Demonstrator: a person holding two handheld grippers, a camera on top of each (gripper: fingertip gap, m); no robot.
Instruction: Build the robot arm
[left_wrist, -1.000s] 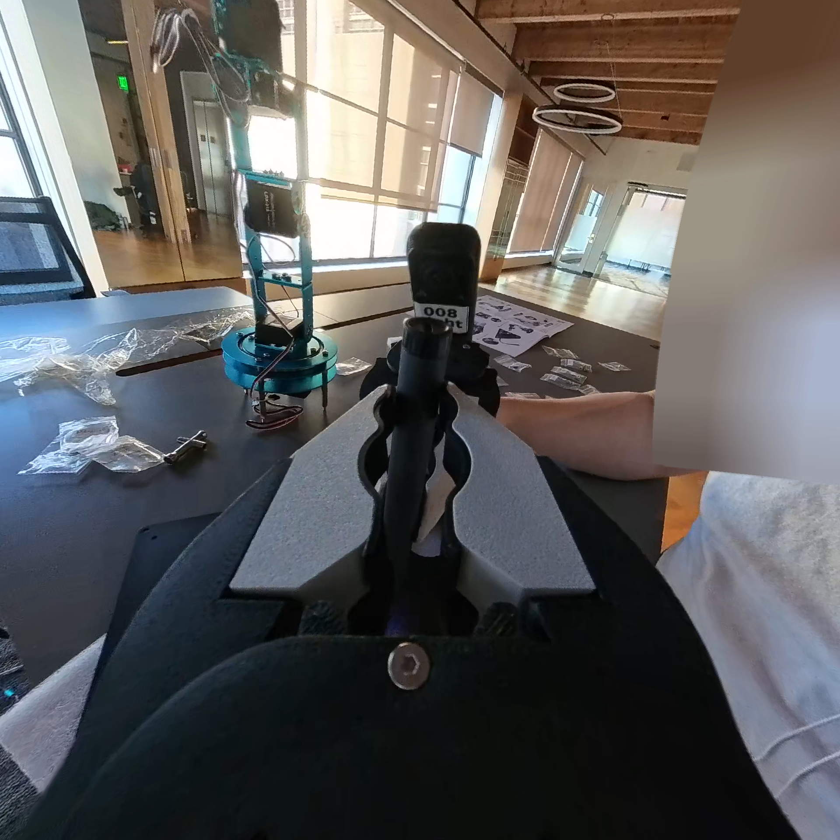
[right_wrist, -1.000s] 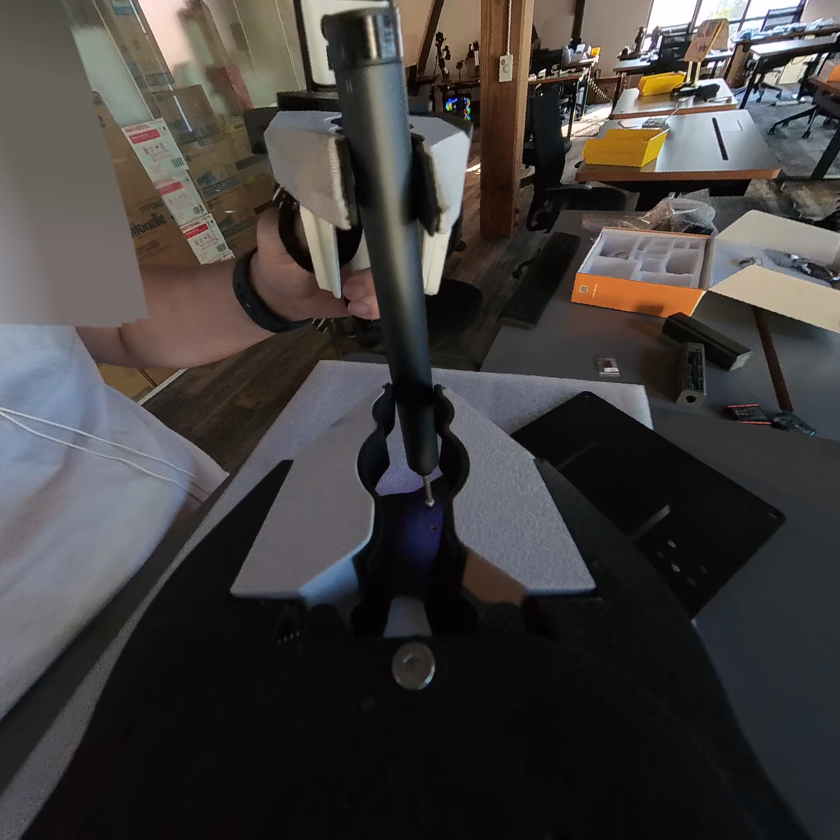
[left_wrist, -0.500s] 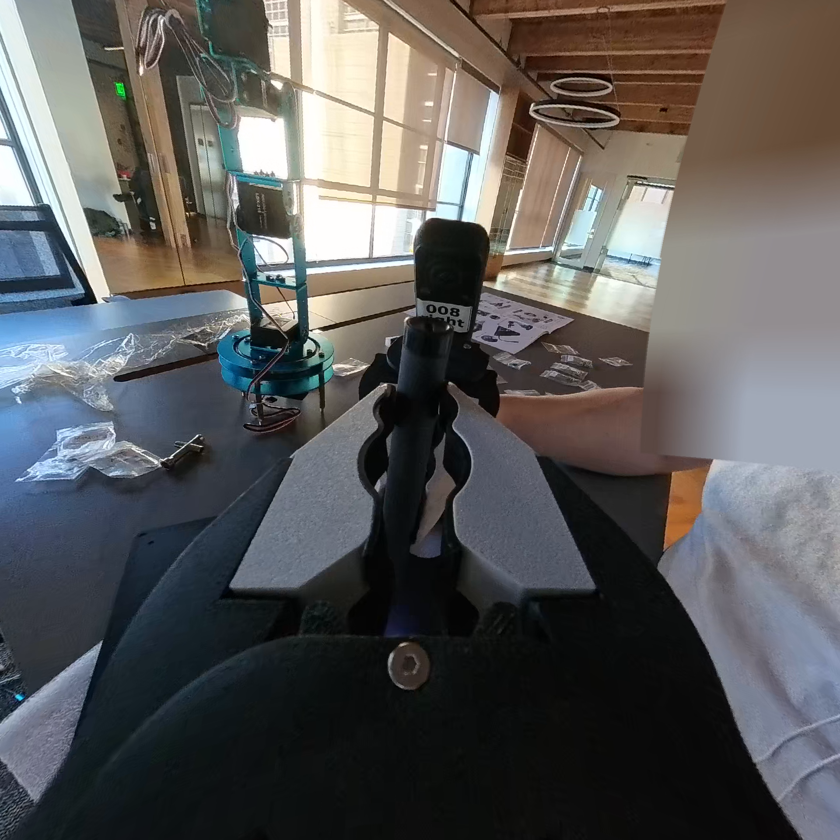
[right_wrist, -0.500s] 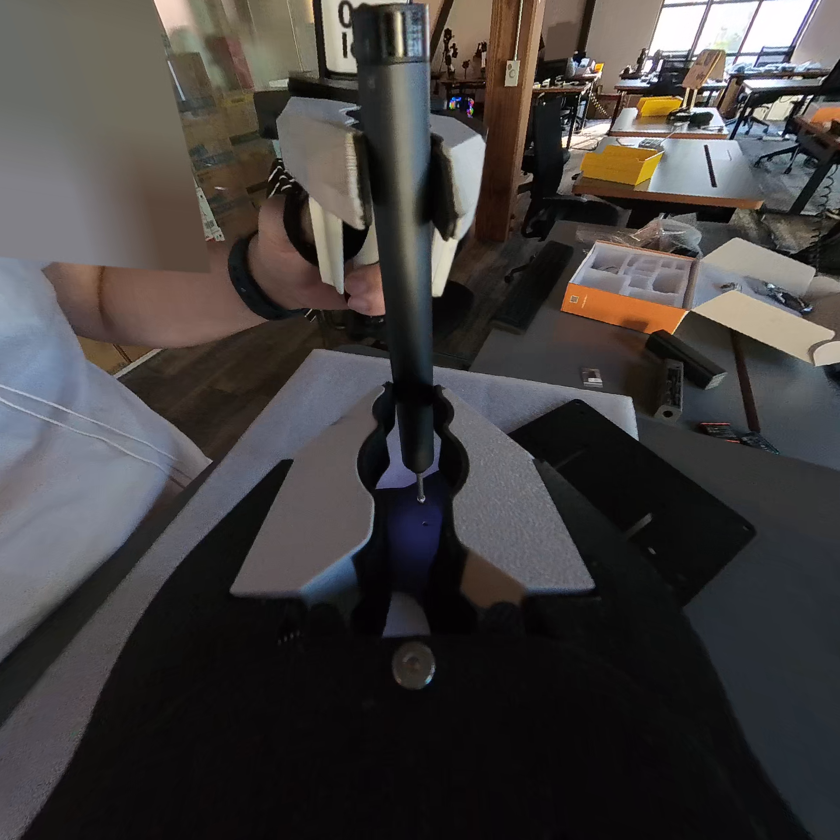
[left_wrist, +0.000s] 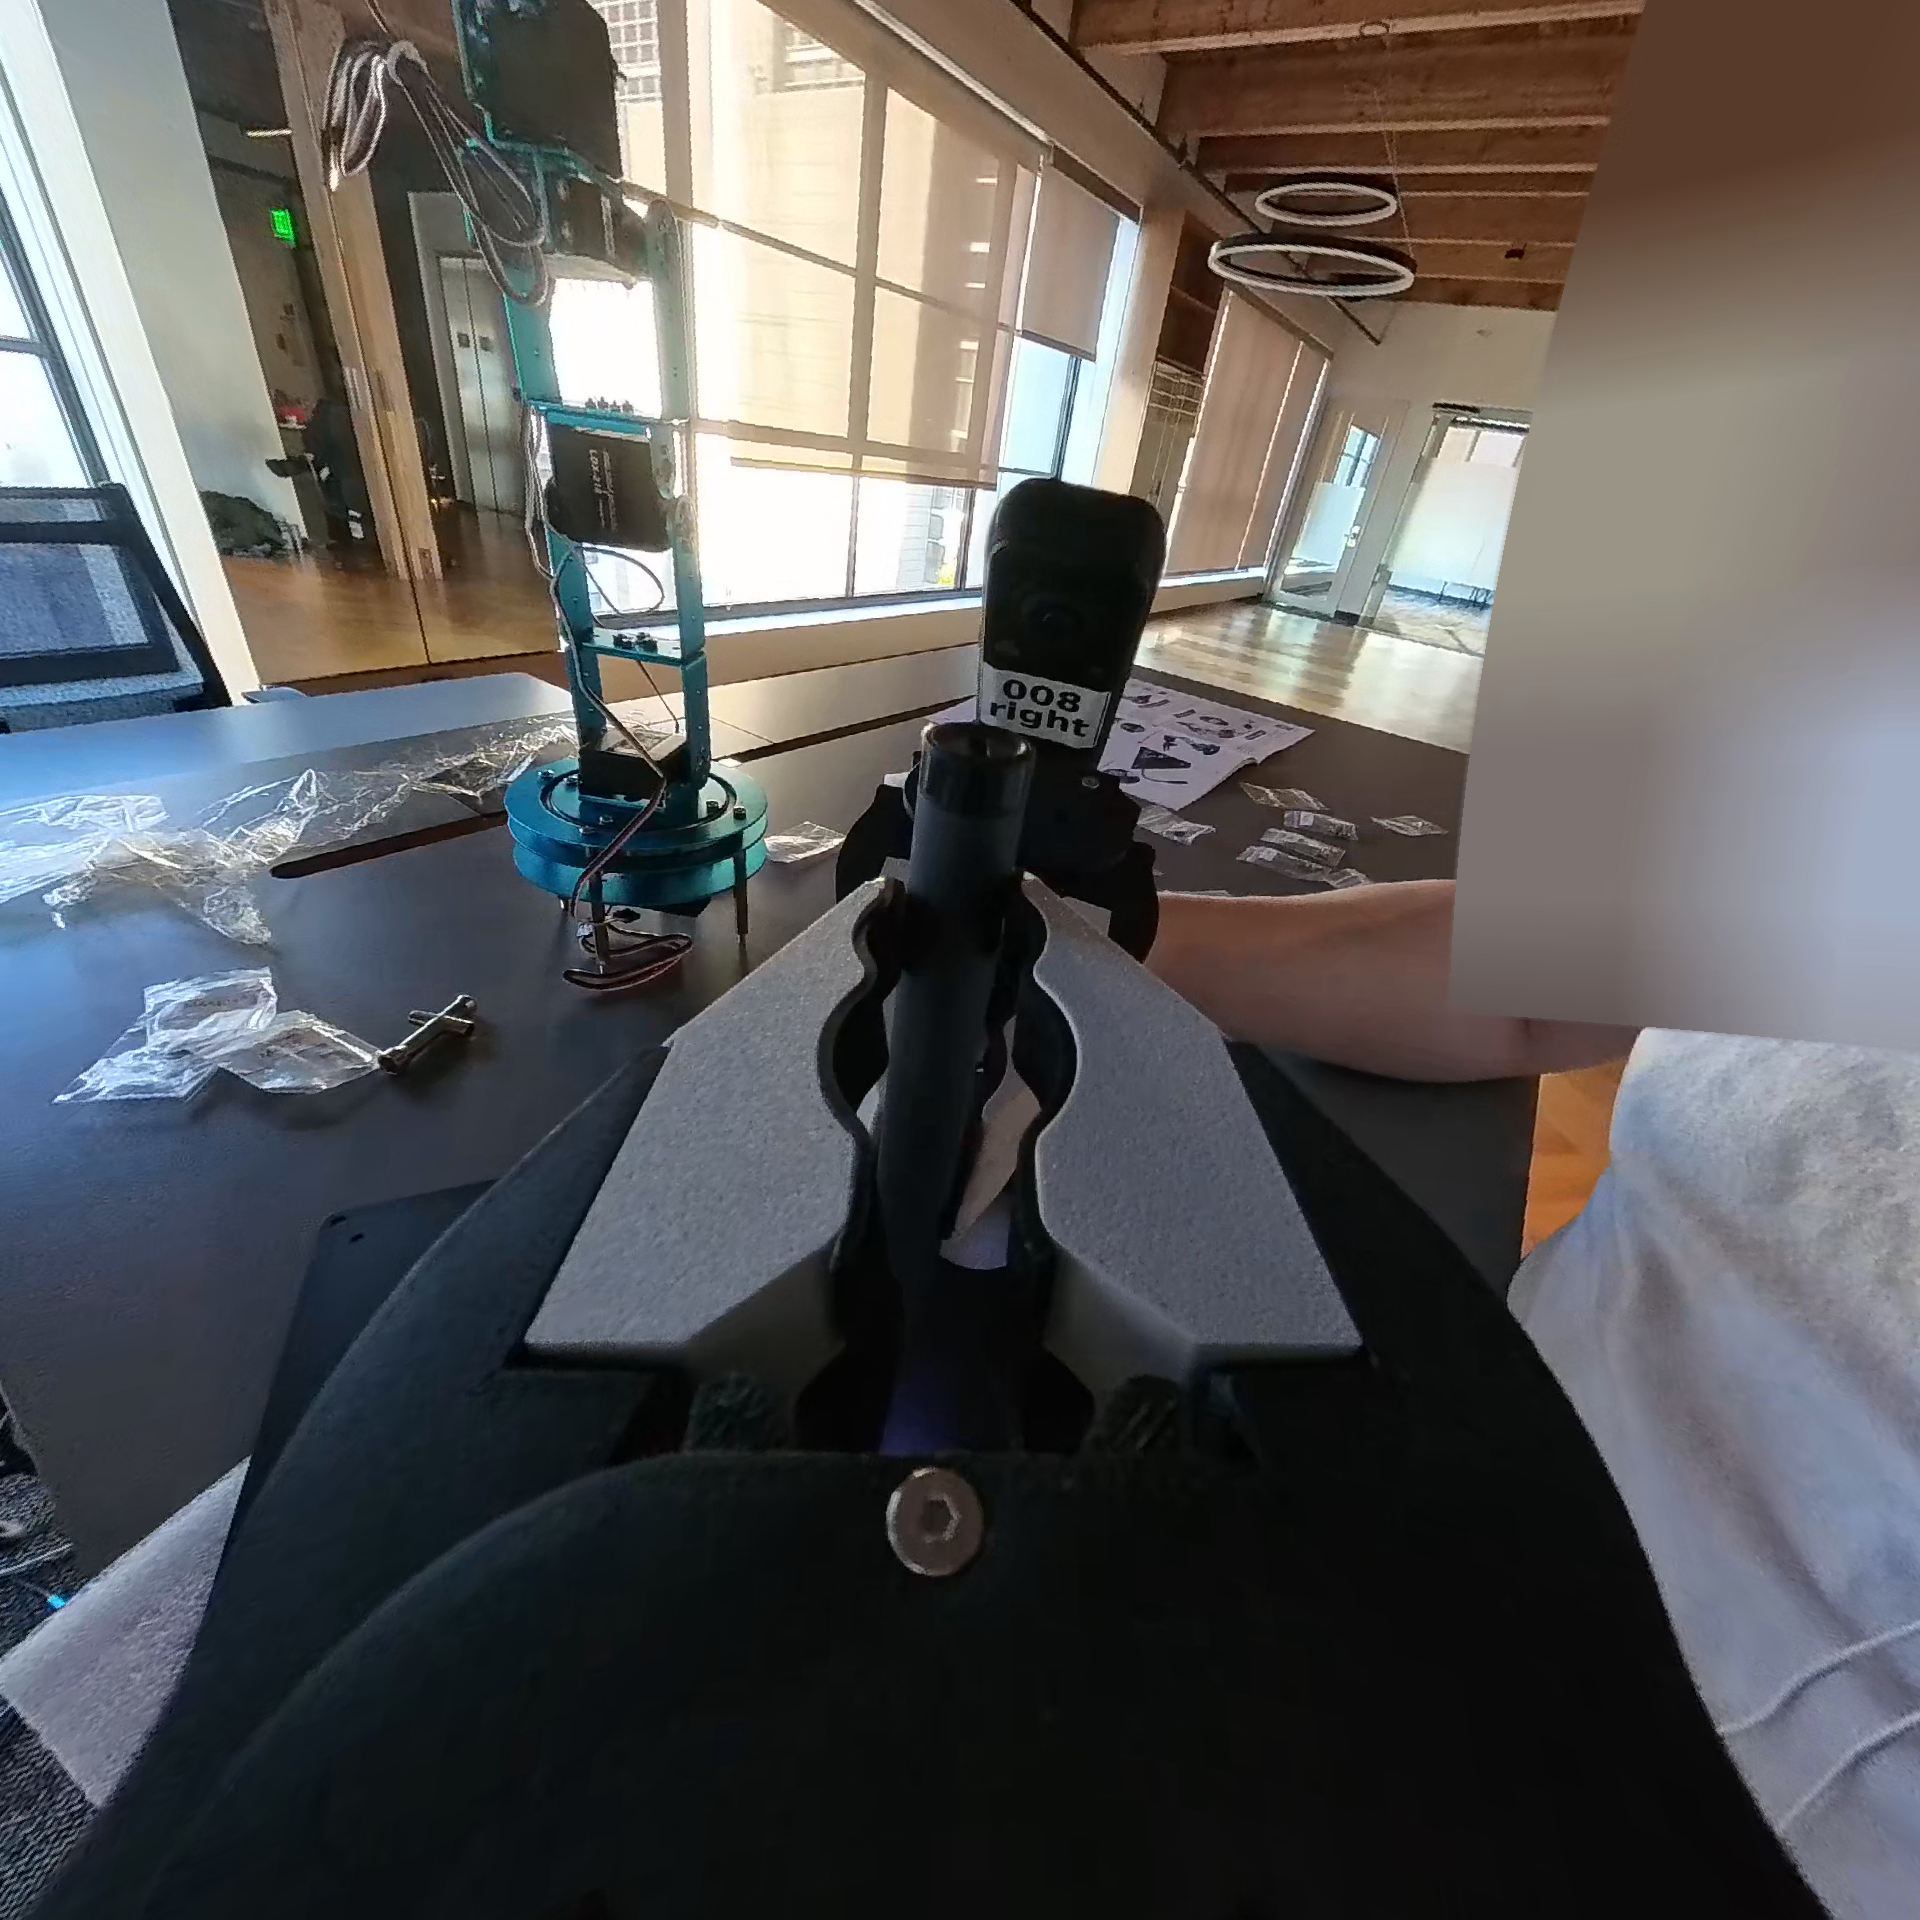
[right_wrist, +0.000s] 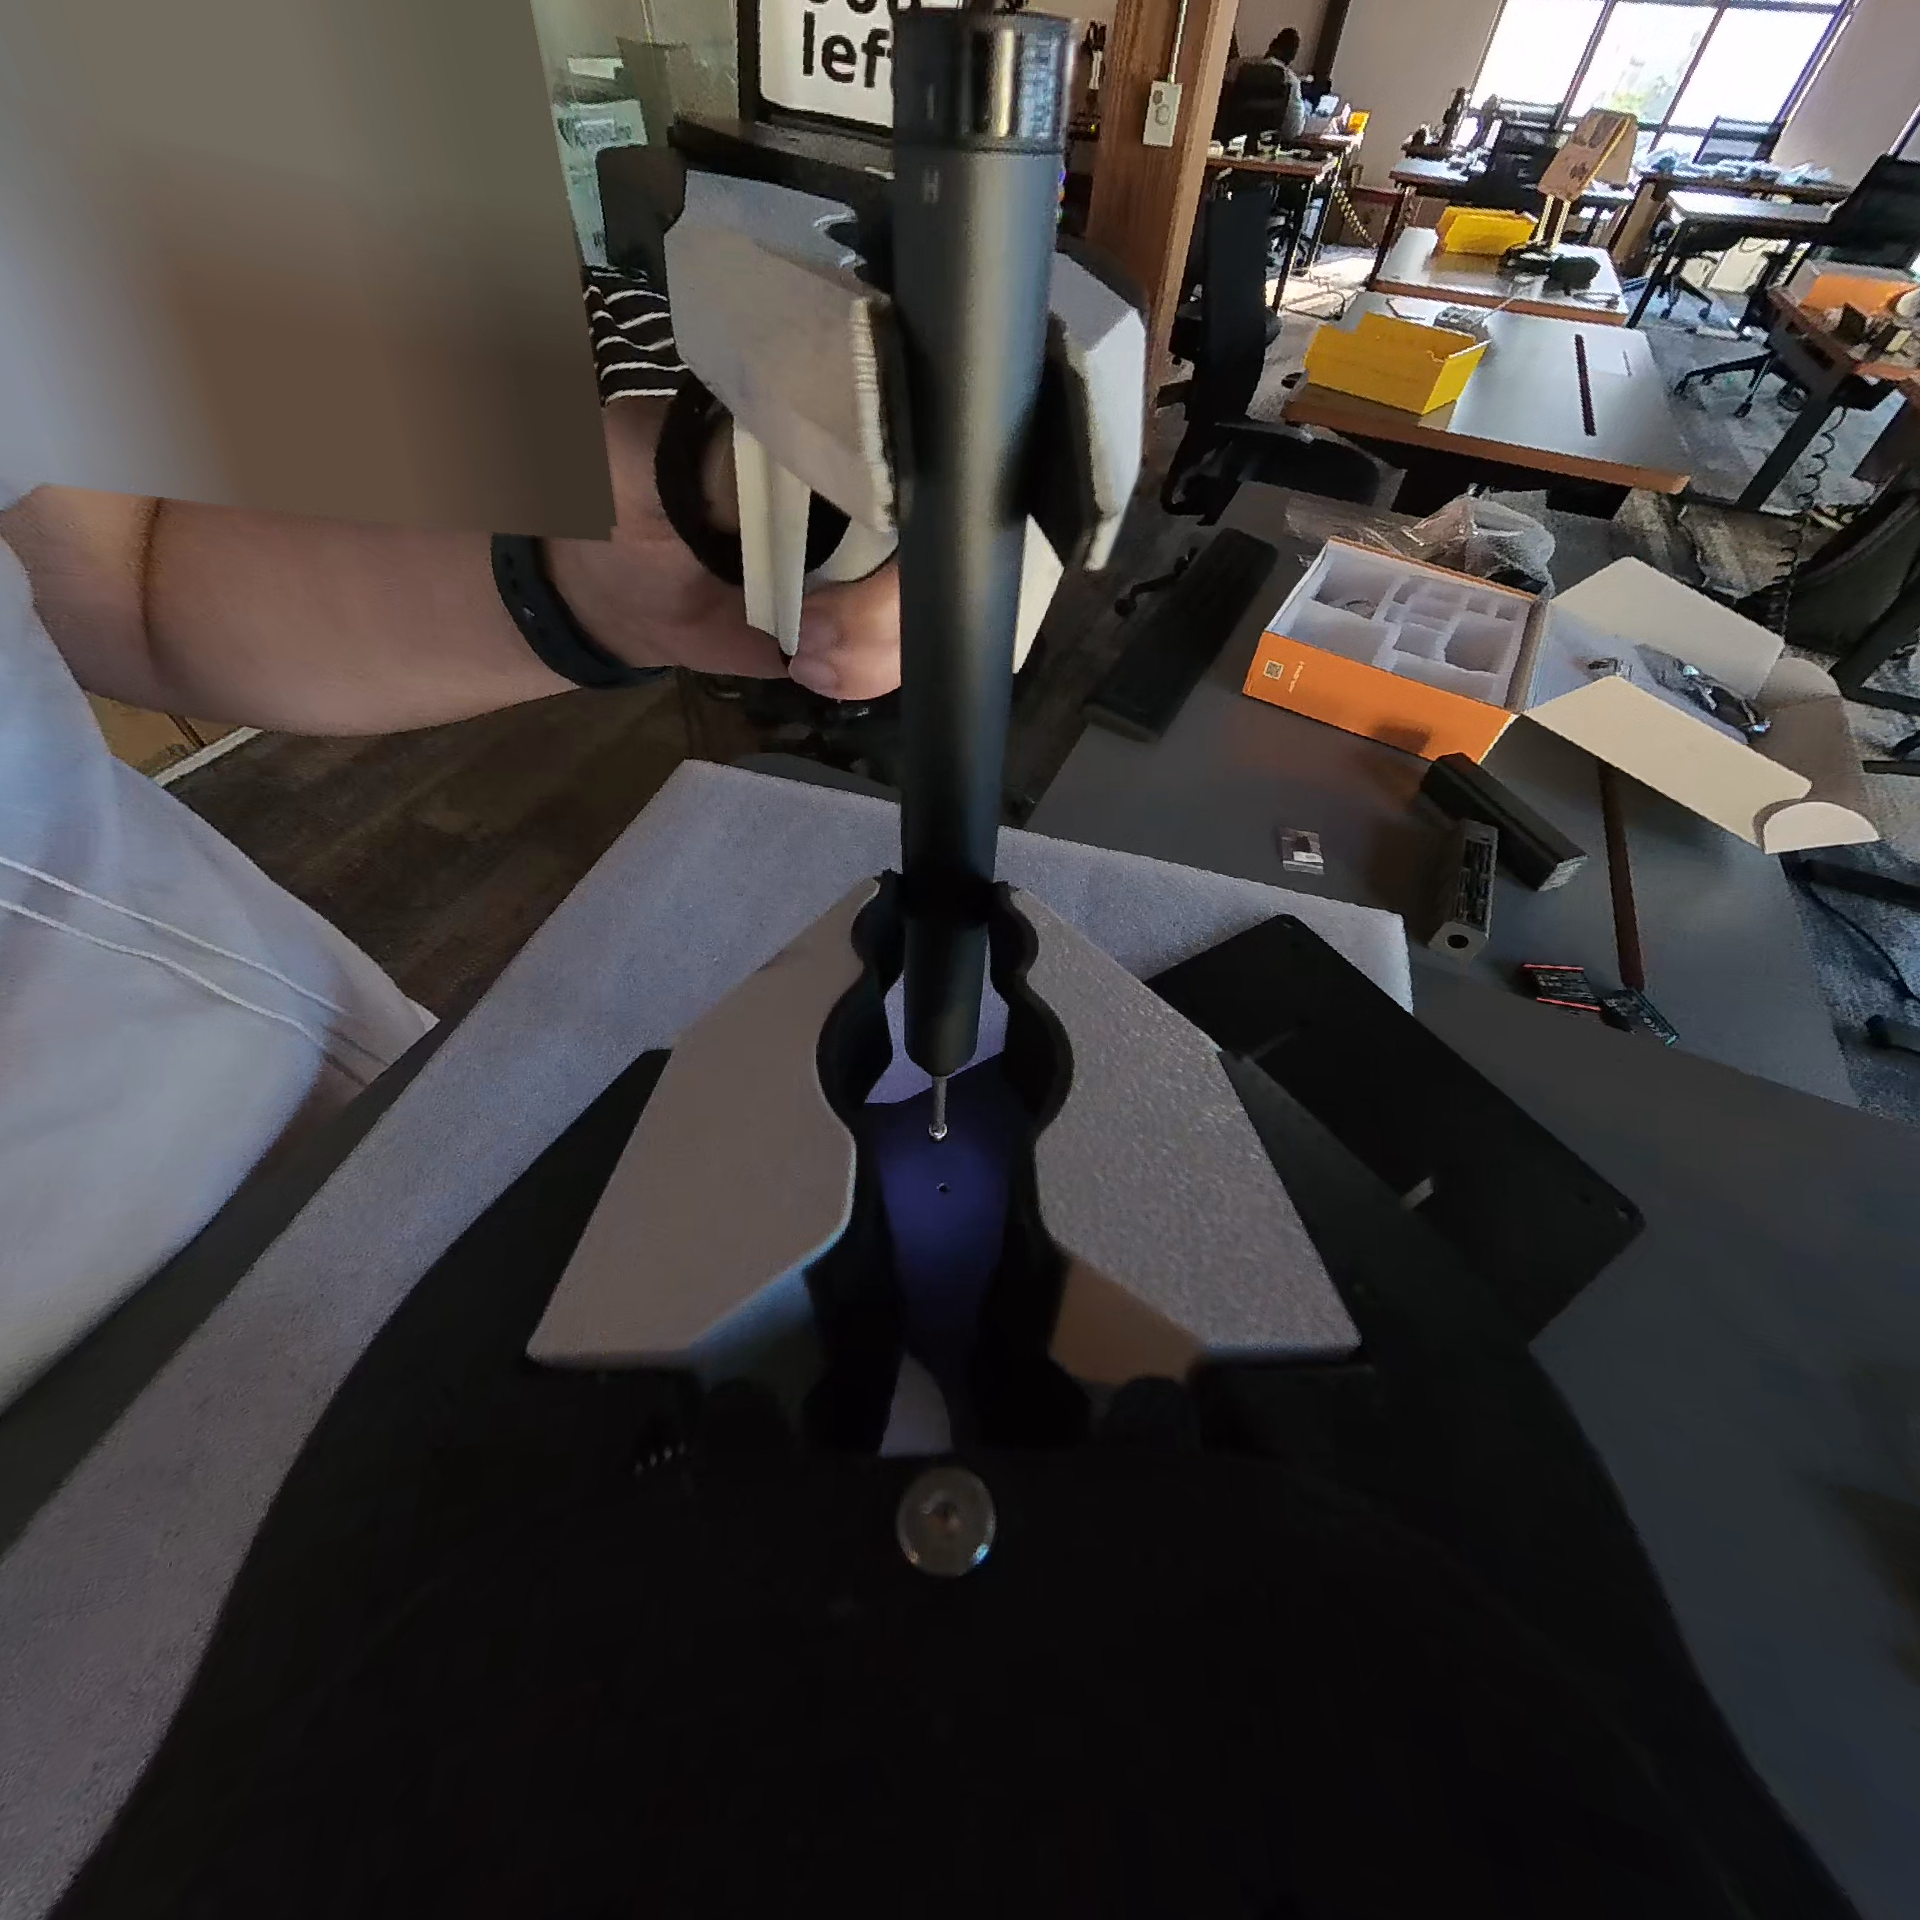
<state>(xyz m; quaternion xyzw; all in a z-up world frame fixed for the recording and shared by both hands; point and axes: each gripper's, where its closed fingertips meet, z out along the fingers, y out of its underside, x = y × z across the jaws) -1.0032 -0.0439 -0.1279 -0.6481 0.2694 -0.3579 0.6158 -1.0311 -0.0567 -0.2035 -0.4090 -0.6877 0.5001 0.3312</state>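
A dark pen-shaped electric screwdriver (left_wrist: 935, 1039) stands nearly upright. My left gripper (left_wrist: 951, 914) is shut on its upper body; it also shows in the right wrist view (right_wrist: 971, 416), held by a hand. My right gripper (right_wrist: 943, 899) is shut around the screwdriver's (right_wrist: 966, 623) narrow lower end. The bit (right_wrist: 938, 1127) rests on a small screw in a purple part (right_wrist: 951, 1226) seen between the right fingers. Below lie a white foam sheet (right_wrist: 644, 987) and a black plate (right_wrist: 1403, 1143). The right gripper's camera (left_wrist: 1070, 592) faces me in the left wrist view.
A blue robot arm kit (left_wrist: 634, 821) stands on the dark table (left_wrist: 208, 1195), with plastic bags (left_wrist: 208, 1039), a small metal wrench (left_wrist: 431, 1029) and an instruction sheet (left_wrist: 1195, 748). An open orange box (right_wrist: 1392, 665) lies to the right. A person's forearm (left_wrist: 1299, 956) reaches in. Left tips to right tips: about 8 centimetres.
Both grippers have shifted slightly together. In the right wrist view the screwdriver now stands more upright and the left gripper looks closer. Both grips are unchanged and the bit stays on the purple part.
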